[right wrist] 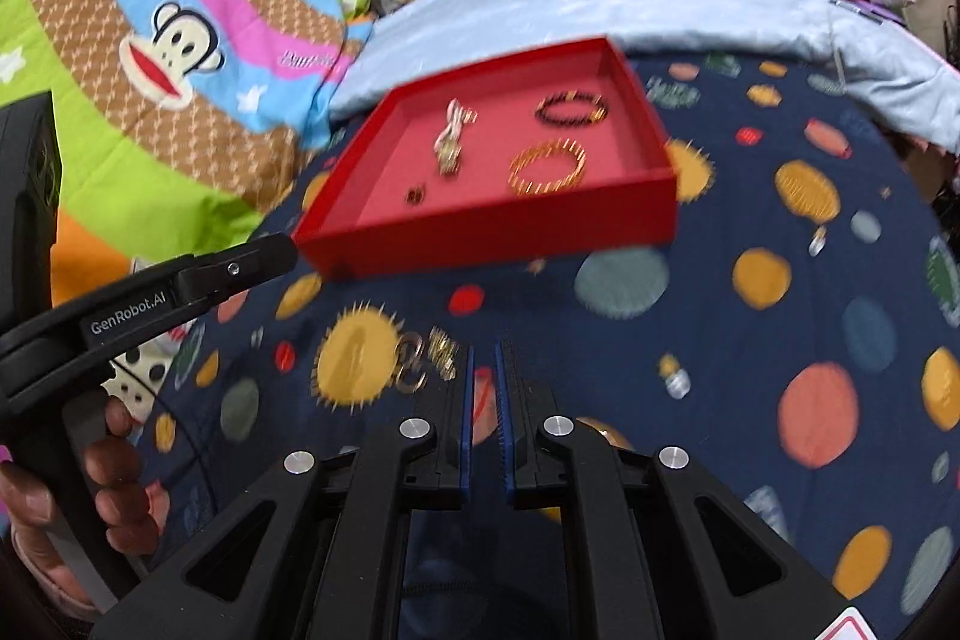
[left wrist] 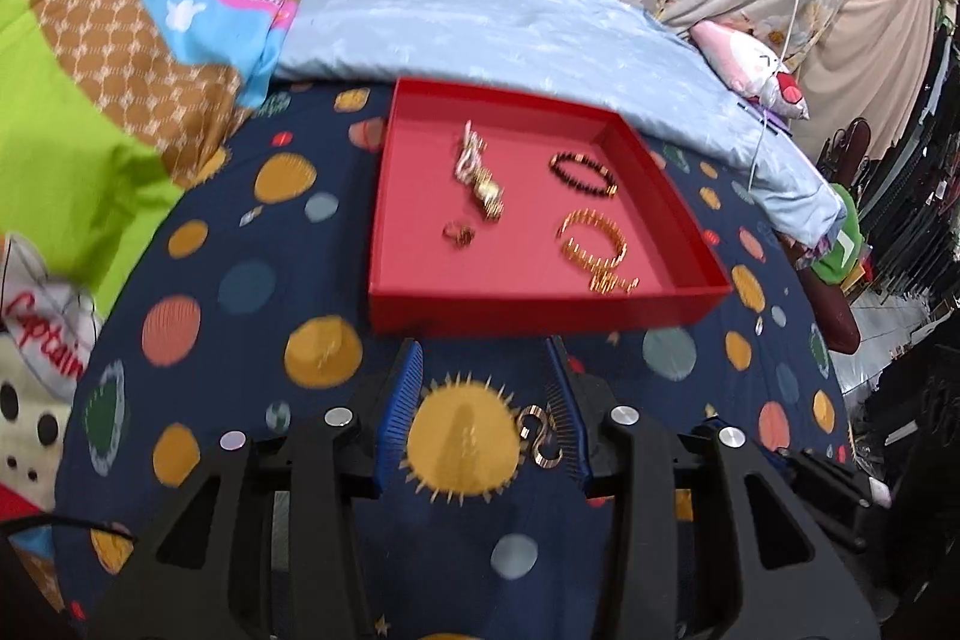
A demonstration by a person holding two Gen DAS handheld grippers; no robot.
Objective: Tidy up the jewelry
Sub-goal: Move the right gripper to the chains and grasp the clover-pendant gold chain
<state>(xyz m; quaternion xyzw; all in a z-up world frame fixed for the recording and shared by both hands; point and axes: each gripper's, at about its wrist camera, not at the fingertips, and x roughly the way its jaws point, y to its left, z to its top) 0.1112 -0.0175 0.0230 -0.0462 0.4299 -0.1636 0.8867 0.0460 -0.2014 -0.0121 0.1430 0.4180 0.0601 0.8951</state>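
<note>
The left gripper, released, frames a gold earring beside the red tray; the right gripper is clenched, empty.

On the bedsheet sits the tray, holding a pendant at ten o'clock, ring at eight, bead bracelet at two, bangle at four. Before the tray lies an earring.
</note>
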